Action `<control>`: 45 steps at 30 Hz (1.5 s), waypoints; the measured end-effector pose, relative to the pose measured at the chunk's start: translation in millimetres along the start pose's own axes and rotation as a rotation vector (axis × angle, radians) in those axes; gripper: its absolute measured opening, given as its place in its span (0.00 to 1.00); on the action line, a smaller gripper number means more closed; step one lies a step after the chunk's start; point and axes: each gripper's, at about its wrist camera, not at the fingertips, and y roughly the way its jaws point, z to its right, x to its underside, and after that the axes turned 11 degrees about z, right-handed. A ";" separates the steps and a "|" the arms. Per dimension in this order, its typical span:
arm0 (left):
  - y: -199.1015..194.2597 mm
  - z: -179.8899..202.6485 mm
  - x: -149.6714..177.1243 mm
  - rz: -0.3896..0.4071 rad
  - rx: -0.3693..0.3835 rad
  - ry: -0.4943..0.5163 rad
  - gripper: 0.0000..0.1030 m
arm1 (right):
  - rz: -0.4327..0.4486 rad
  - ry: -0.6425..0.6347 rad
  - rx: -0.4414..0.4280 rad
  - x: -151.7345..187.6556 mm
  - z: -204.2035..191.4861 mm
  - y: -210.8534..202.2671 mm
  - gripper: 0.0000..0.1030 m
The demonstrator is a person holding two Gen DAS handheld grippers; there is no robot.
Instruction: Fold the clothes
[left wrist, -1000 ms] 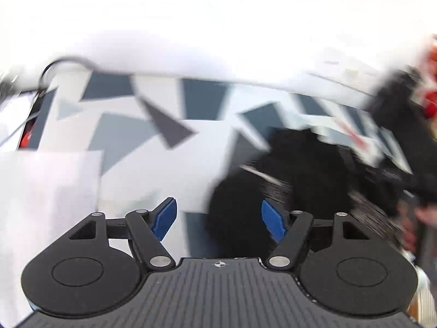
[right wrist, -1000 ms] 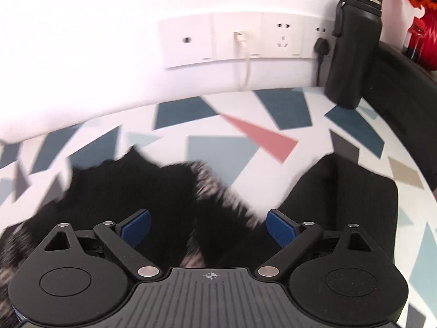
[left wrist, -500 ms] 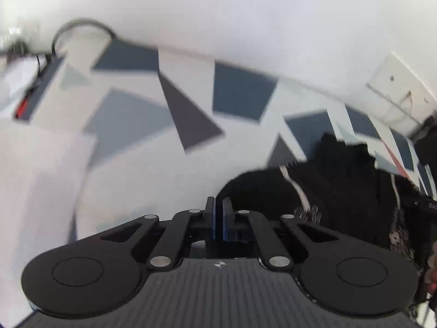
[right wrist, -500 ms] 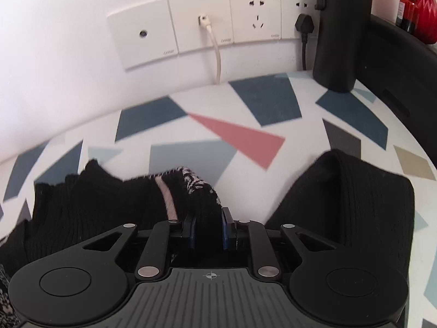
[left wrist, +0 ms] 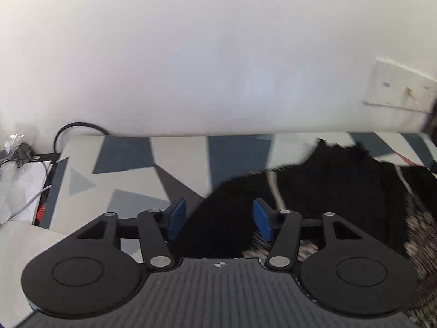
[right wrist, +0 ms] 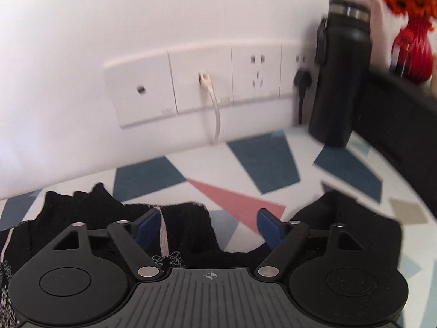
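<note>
While both grippers hang low over the patterned tabletop (right wrist: 245, 164), we see each one with its blue pads spread apart and gripping nothing. Our left gripper (left wrist: 220, 220) points toward the white wall, level with the table, and the near edge of the black knit garment (left wrist: 327, 188) lies between its open fingers; whether the pads touch the cloth we cannot tell. Our right gripper (right wrist: 209, 228) faces the row of wall sockets (right wrist: 202, 87), and a fold of the same black garment (right wrist: 185, 227), with a pale pink stripe, sits under its left pad, while bare table shows beneath the right pad.

From the left wrist we see what the other camera misses: the table's left end, where a black cable (left wrist: 76, 128) loops up against the wall, and some white papers and wires (left wrist: 19, 188) beside it. The garment spreads to the right there, its patterned grey-and-black part trailing off at the frame edge.

From the right wrist we see a second dark folded piece (right wrist: 352, 224) lying just right of the gripper, apart from the first garment. Farther back a black insulated bottle (right wrist: 341, 82) stands upright against the wall, next to a plugged-in black plug (right wrist: 301, 80) and a white cable (right wrist: 214, 106) hanging from a socket. A red vase (right wrist: 412, 52) with orange flowers stands at the far right.
</note>
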 end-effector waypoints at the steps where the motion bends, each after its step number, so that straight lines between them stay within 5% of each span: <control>1: -3.7 5.4 3.2 -0.019 0.031 0.011 0.64 | 0.010 -0.009 0.002 -0.7 -1.7 -1.5 0.76; 5: -6.4 25.5 29.2 -0.160 0.135 -0.017 0.69 | -0.100 -0.036 -0.135 14.9 -12.5 -17.0 0.84; 8: -7.6 36.0 50.4 -0.229 0.147 -0.036 0.69 | -0.154 -0.104 -0.185 32.4 -24.7 -25.9 0.85; 12: -18.2 42.2 71.9 -0.246 0.109 -0.027 0.87 | -0.188 -0.161 -0.192 51.7 -29.7 -32.5 0.92; 18: -19.7 41.9 82.0 -0.215 0.080 0.016 0.93 | -0.204 -0.033 -0.128 64.5 -0.5 -10.1 0.92; 21: -11.6 42.0 79.4 -0.219 0.051 -0.006 0.99 | -0.186 0.010 -0.179 54.8 8.2 11.9 0.97; 24: -6.6 41.5 77.3 -0.217 0.030 -0.026 0.99 | -0.123 0.069 -0.077 42.2 22.7 25.2 0.94; 27: -2.6 40.7 75.6 -0.212 0.013 -0.042 0.99 | -0.055 0.129 0.044 29.3 38.0 37.3 0.77; 31: -2.5 38.2 76.6 -0.202 0.012 -0.044 0.99 | 0.024 0.197 0.165 15.7 55.5 46.3 0.92; 37: -2.6 39.7 76.3 -0.202 0.013 -0.033 1.00 | -0.076 0.083 -0.065 36.2 36.5 0.6 0.99; 45: -14.5 32.9 75.0 -0.290 0.043 -0.042 0.99 | -0.270 -0.084 -0.166 79.2 6.3 -51.8 0.99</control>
